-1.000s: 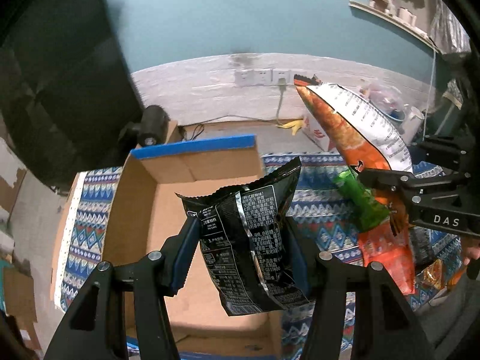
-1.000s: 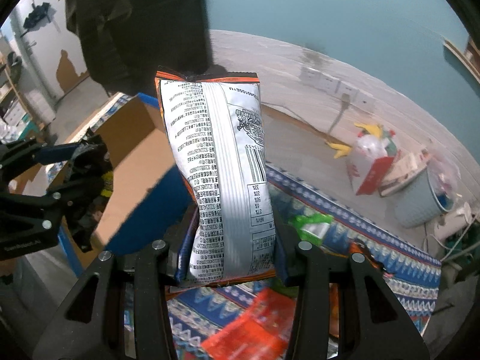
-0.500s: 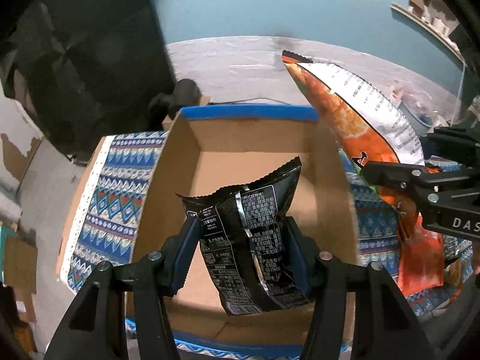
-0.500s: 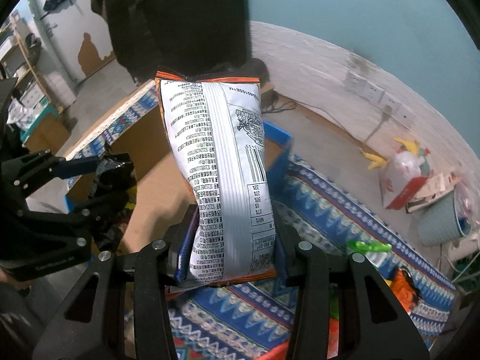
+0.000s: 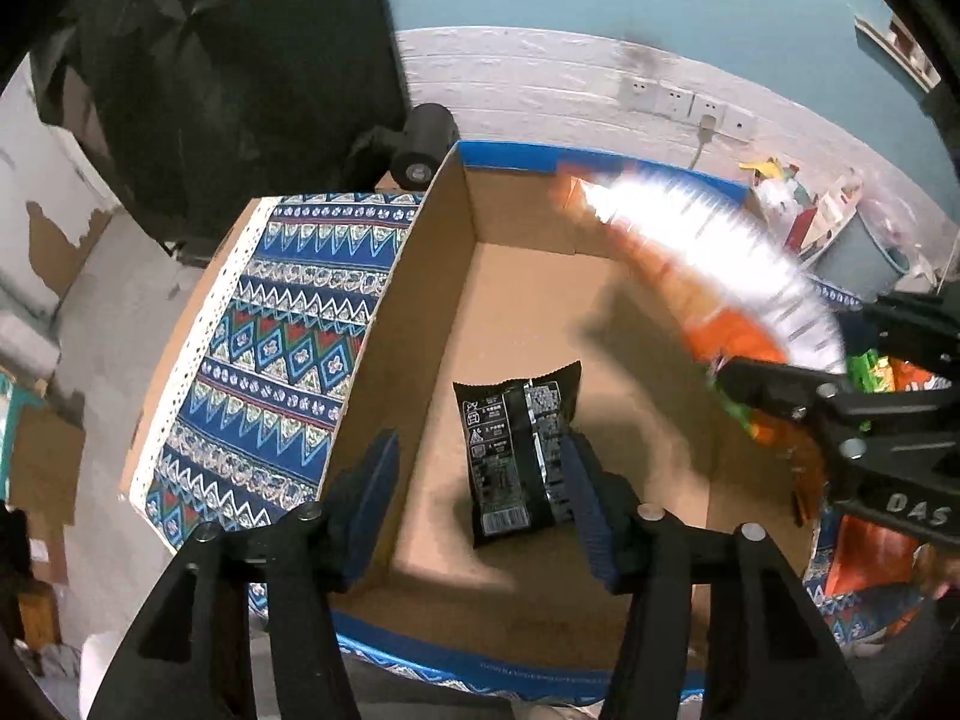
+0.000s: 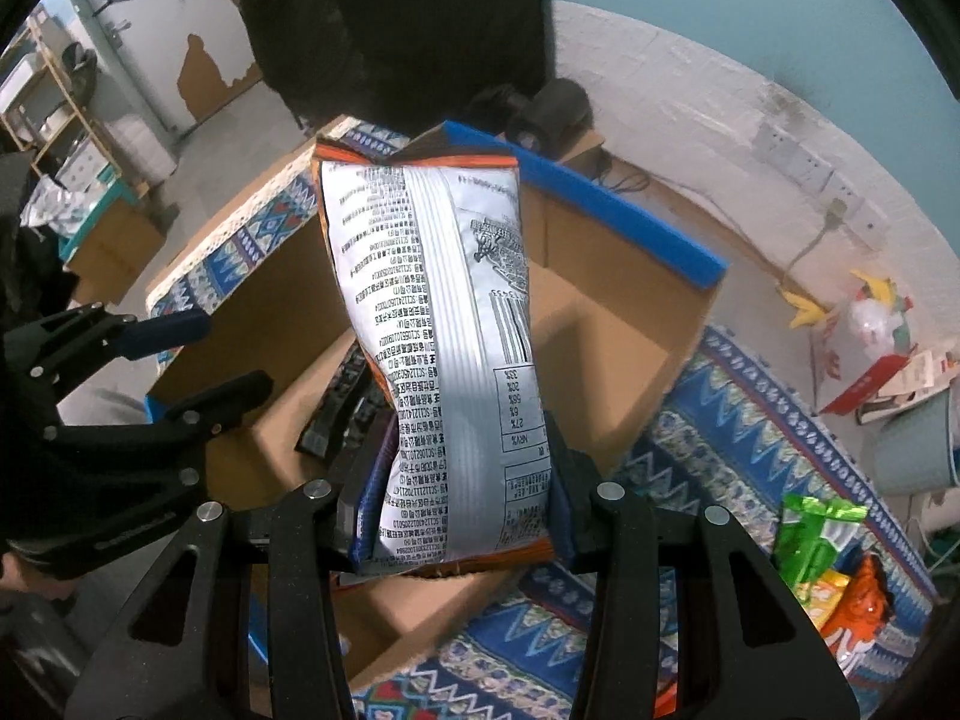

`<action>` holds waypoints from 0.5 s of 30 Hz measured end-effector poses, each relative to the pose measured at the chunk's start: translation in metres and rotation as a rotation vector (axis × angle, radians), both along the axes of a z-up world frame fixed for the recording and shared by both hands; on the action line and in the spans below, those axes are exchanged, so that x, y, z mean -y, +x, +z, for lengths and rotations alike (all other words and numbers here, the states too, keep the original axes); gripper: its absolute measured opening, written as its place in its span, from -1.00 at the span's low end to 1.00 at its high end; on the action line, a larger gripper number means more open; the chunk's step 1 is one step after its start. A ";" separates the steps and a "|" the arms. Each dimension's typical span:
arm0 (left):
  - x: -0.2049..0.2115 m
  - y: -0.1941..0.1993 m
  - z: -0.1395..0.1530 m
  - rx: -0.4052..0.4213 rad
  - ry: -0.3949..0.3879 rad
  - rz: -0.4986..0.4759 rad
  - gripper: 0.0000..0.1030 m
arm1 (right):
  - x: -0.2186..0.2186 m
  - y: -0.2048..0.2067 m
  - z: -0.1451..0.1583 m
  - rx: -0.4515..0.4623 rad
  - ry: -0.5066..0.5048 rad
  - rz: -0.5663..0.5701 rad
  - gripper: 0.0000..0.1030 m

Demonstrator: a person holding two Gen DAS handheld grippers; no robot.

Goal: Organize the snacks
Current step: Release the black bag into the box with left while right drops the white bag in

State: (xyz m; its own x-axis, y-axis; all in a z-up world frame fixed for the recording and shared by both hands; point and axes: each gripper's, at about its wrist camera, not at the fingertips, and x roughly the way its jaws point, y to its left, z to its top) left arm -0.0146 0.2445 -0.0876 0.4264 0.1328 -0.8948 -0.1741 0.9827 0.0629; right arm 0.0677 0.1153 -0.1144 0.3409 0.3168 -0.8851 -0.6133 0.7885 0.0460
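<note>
Over cardboard box (image 5: 516, 300), left gripper (image 5: 480, 480) just opened beside black packet (image 5: 519, 456), right gripper (image 6: 462, 492) clamping silver bag (image 6: 444, 348)

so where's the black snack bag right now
In the left wrist view the black snack bag is inside the cardboard box, near its left wall, loose between the open left hand-held gripper fingers.

Both views are dim and cool, with heavy fisheye bending and black vignetted corners. In the left wrist view the silver-and-orange crinkled snack bag (image 5: 708, 264) is smeared by motion blur and blown out to white glare, casting a soft shadow on the brown cardboard box floor (image 5: 630, 372). In the right wrist view its print stays sharp (image 6: 444, 360), with a pale sheen down the foil.
</note>
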 end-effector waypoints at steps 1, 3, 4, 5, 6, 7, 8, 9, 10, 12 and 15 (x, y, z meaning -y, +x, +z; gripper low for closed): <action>-0.001 -0.001 0.002 0.004 0.006 0.004 0.23 | -0.002 0.000 -0.001 -0.002 -0.001 0.001 -0.13; -0.002 -0.002 0.003 0.012 0.025 0.006 0.32 | -0.005 -0.001 -0.003 -0.006 -0.003 0.005 -0.11; -0.001 -0.002 0.004 0.016 0.038 0.007 0.38 | -0.006 -0.001 -0.003 -0.011 0.000 0.006 0.01; -0.001 -0.002 0.006 0.019 0.044 0.009 0.39 | -0.007 0.000 -0.003 -0.014 0.003 0.002 0.09; 0.000 -0.002 0.007 0.023 0.045 0.008 0.39 | -0.007 -0.001 -0.003 -0.012 0.003 -0.003 0.23; 0.002 -0.002 0.008 0.023 0.043 0.006 0.40 | -0.005 -0.001 -0.002 -0.005 0.003 -0.009 0.25; 0.003 -0.001 0.008 0.022 0.041 0.004 0.40 | -0.004 -0.002 -0.001 -0.001 0.003 -0.011 0.25; 0.004 -0.001 0.009 0.021 0.040 0.002 0.40 | -0.003 -0.002 0.001 0.004 0.003 -0.014 0.25; 0.006 -0.001 0.011 0.021 0.037 -0.002 0.40 | -0.001 -0.004 0.003 0.010 0.005 -0.016 0.26; 0.010 -0.001 0.013 0.025 0.031 -0.009 0.40 | 0.006 -0.006 0.008 0.024 0.008 -0.025 0.31; 0.018 -0.001 0.020 0.039 0.010 -0.026 0.40 | 0.020 -0.008 0.017 0.049 0.011 -0.046 0.38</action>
